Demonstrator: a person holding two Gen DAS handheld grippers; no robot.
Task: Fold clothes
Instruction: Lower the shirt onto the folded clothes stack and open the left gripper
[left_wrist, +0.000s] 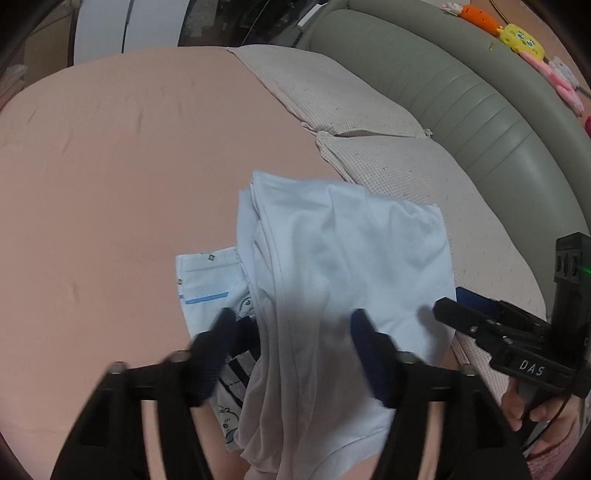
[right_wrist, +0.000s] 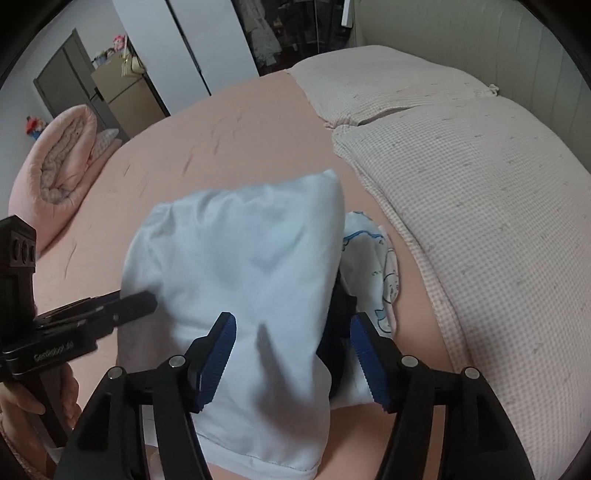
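Note:
A folded pale blue garment (left_wrist: 332, 280) lies on the pink bed sheet (left_wrist: 110, 166), on top of a white printed garment (left_wrist: 207, 284) with blue trim and cartoon drawings. My left gripper (left_wrist: 291, 339) is open, its fingers straddling the near part of the pale blue garment. My right gripper (right_wrist: 291, 350) is open over the same garment (right_wrist: 240, 266). The printed garment (right_wrist: 380, 266) sticks out at the right in the right wrist view. Each gripper shows in the other's view: the right one (left_wrist: 476, 317) at the garment's right edge, the left one (right_wrist: 125, 306) at its left edge.
Two beige checked pillows (right_wrist: 461, 177) lie along the grey-green padded headboard (left_wrist: 480, 92). A rolled pink quilt (right_wrist: 55, 162) sits at the bed's far left. Plush toys (left_wrist: 517, 37) rest on the headboard ledge. Wardrobe and a cardboard box (right_wrist: 125, 92) stand beyond the bed.

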